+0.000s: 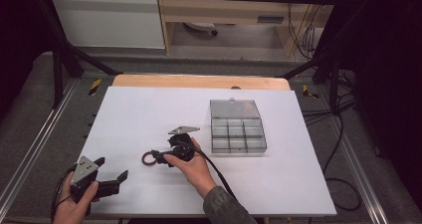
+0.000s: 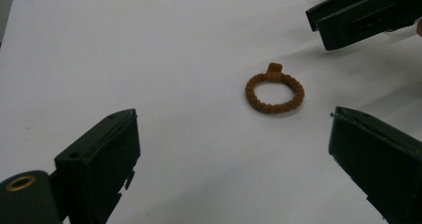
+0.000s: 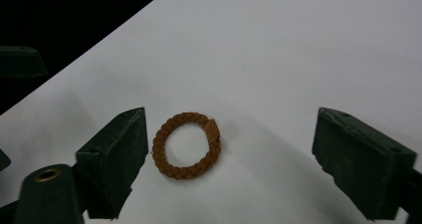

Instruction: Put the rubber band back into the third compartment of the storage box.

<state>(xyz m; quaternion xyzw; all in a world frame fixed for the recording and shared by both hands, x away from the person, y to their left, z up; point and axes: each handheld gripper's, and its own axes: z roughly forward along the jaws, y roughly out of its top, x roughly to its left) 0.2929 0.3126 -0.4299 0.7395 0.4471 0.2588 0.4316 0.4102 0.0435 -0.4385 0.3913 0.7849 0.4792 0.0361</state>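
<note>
Left gripper [image 1: 110,170] near table [image 1: 149,109] front edge, jaws spread, empty. Right gripper [image 3: 229,154] mid-table, jaws wide, straddling braided brown hair tie [image 3: 186,144], off-centre, just beside one jaw. Tie likely light, soft, springy; pinch across braid opposite wrapped joint. Clear compartment box [image 1: 237,128] farther right, lid open.

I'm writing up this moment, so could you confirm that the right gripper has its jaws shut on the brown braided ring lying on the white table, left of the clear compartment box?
Not quite: the right gripper is open, jaws spread either side of the brown braided ring, as the right gripper view shows. The ring does lie on the white table, left of the clear compartment box.
</note>
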